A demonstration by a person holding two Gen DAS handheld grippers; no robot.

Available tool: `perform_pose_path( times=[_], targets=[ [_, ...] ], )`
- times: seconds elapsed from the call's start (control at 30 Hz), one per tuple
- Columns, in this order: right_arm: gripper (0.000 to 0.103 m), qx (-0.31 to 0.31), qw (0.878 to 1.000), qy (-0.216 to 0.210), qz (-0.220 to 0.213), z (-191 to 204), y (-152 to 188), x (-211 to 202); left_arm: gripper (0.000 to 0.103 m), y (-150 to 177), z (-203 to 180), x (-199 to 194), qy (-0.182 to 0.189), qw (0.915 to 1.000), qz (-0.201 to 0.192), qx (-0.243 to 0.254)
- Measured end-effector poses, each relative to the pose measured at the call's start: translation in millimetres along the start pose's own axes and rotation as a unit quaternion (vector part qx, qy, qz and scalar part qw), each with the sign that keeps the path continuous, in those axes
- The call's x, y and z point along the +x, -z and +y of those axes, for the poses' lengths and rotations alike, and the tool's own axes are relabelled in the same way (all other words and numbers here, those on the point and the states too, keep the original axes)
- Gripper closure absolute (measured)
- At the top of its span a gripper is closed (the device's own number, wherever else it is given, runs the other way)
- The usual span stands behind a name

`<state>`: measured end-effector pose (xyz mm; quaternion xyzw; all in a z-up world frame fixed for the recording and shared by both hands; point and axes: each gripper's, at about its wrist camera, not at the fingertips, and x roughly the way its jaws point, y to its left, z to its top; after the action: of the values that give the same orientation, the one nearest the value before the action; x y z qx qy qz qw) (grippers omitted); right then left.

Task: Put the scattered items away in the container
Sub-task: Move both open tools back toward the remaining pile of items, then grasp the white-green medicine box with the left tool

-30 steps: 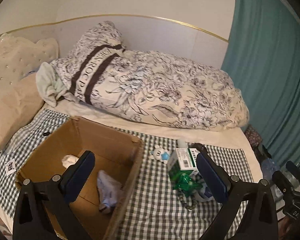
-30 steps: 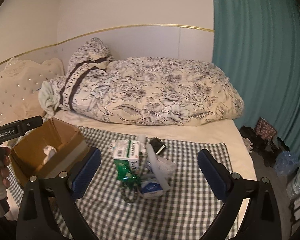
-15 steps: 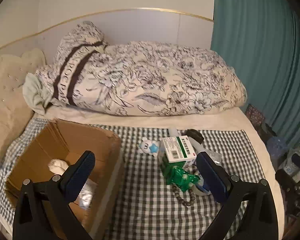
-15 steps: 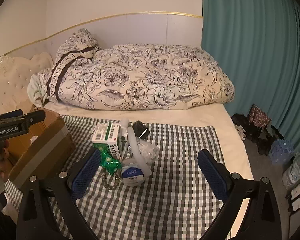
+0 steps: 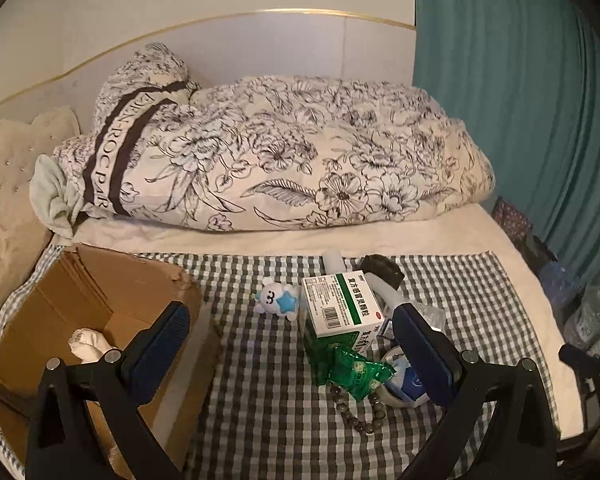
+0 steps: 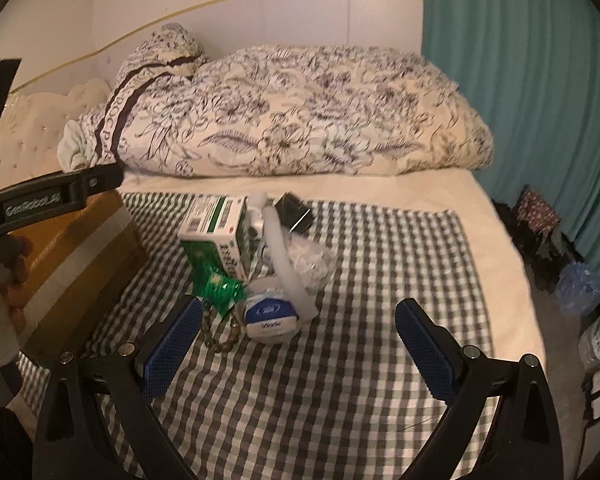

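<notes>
An open brown cardboard box (image 5: 100, 300) is seen at the left of a green-and-white checked cloth (image 5: 268, 408) spread over the bed; a crumpled white bundle (image 5: 88, 346) lies inside it. The scattered items are gathered in a cluster on the cloth, to the right of the box and apart from it. A white-and-green medicine carton (image 5: 342, 306) lies there, with a crinkled green foil packet (image 5: 358, 372) against its near side and a string of dark round beads (image 5: 360, 420) just in front of the packet. A small white plush toy with a blue star (image 5: 278, 300) is placed just left of the carton. A round white-and-blue tub (image 6: 270, 314) is found beside the beads, with a white tube (image 6: 284, 256) leaning across it and a clear crumpled plastic wrapper (image 6: 312, 260) behind. A small black object (image 6: 294, 212) lies at the far end of the cluster.

The left hand-held gripper (image 5: 288, 350) is held wide above the box edge and the cluster, with nothing between its blue pads. The right hand-held gripper (image 6: 298, 346) is likewise spread wide and empty, just short of the tub. A floral duvet (image 5: 280, 160) is rolled along the wall.
</notes>
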<state>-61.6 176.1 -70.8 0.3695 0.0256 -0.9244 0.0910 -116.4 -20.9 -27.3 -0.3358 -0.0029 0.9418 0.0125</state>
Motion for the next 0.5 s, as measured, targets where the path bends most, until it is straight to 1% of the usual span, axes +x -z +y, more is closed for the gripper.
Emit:
perform_pose_path(
  times=[0.23,0.3,0.4,0.47,0.5],
  targets=[
    [0.006,-0.011,1.000,-0.009,0.019,4.6,6.7,23.5,0.000,2.3,-10.3,29.3,0.004,0.9998,0.017,-0.006],
    [0.006,-0.010,1.000,-0.012,0.022,4.4,7.5,29.7,0.000,3.2,-13.7,36.5,0.000,0.9998,0.018,-0.005],
    [0.007,-0.011,0.999,-0.017,0.027,4.6,9.5,39.5,0.000,5.2,-22.0,48.9,-0.008,0.9995,0.029,0.006],
    [0.012,-0.013,0.999,-0.018,0.030,5.3,10.7,45.4,0.000,8.9,-28.2,56.4,-0.012,0.9992,0.032,0.021],
    [0.013,-0.013,0.999,-0.019,0.032,5.5,11.1,48.7,0.000,10.7,-31.6,60.1,-0.012,0.9990,0.032,0.028]
  ],
)
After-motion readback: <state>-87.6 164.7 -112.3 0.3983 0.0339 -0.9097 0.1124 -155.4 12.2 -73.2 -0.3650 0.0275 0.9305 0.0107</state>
